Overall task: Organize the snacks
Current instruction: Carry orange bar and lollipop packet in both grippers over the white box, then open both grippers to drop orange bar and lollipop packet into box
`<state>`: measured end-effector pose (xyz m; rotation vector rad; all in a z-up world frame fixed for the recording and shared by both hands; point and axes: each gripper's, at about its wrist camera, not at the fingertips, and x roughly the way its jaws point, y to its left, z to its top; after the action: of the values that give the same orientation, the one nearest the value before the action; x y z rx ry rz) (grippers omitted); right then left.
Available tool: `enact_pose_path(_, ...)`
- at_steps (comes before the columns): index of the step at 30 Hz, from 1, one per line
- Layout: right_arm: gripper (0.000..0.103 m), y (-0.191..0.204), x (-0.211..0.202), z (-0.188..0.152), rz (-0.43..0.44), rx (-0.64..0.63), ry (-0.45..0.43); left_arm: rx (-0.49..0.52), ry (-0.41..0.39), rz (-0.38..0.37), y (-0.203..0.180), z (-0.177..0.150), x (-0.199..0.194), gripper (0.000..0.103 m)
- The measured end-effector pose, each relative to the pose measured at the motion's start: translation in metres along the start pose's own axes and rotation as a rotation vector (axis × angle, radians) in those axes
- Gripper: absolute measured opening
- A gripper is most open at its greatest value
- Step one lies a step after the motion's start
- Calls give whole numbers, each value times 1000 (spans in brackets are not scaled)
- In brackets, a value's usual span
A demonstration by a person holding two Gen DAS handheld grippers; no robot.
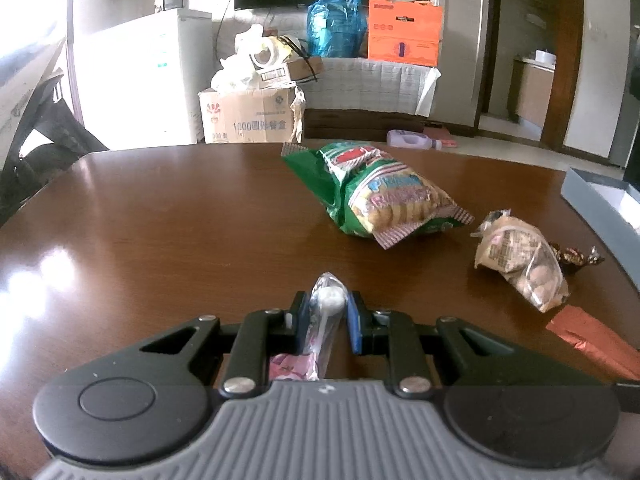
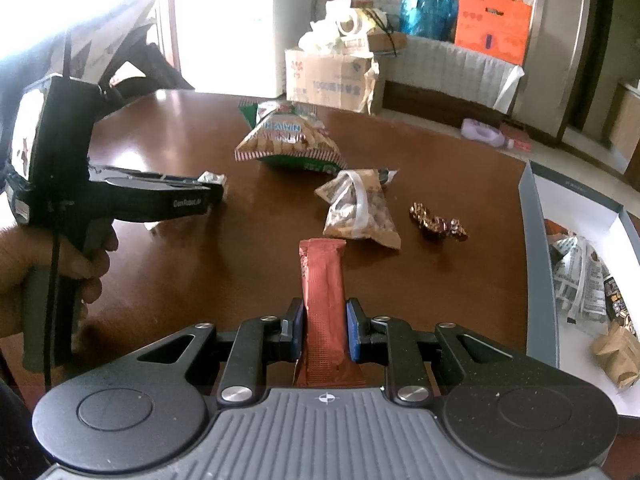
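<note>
Long red-brown foil sachet [image 2: 322, 304], ribbed wrapper

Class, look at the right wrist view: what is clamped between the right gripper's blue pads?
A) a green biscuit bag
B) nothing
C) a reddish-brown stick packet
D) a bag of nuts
C: the right gripper is shut on the reddish-brown stick packet, which stands between its pads.

The grey box [image 2: 538, 264] was cut off by the right frame edge, and print on its packets [image 2: 580, 276] was illegible.
</note>
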<state>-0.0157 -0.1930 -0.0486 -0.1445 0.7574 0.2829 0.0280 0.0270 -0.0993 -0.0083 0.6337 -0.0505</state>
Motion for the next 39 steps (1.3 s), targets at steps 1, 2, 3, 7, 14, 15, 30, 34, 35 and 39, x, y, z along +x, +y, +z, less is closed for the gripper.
enact_pose_path(1,23,0,-1,1,4,1,-5,0,-3,-2,0,1,-1,18)
enact_pose_path(2,23,0,-3,2,8,1,-10,-3,-3,-6,1,1,-1,18)
enact_pose_path(3,23,0,-4,4,13,2,-14,-8,-3,-10,2,1,-2,18)
enact_pose_path(7,23,-4,-8,9,29,13,-36,27,-8,-4,2,1,-4,18)
enact_pose_path(14,23,-16,-17,16,51,35,-68,88,-23,8,-9,9,-11,18)
enact_pose_path(15,23,-17,-20,17,52,38,-75,95,-25,8,-13,11,-13,18)
enact_pose_path(30,23,-75,-63,16,-5,154,-176,171,-118,-142,-115,55,-39,18)
enact_pose_path(34,23,-108,-73,8,-82,197,-186,208,-146,-198,-159,71,-42,18)
enact_pose_path(35,23,-118,-76,5,-106,211,-185,221,-153,-212,-171,74,-42,18)
enact_pose_path(39,23,-159,-78,-11,-172,292,-165,254,-168,-268,-223,85,-38,18)
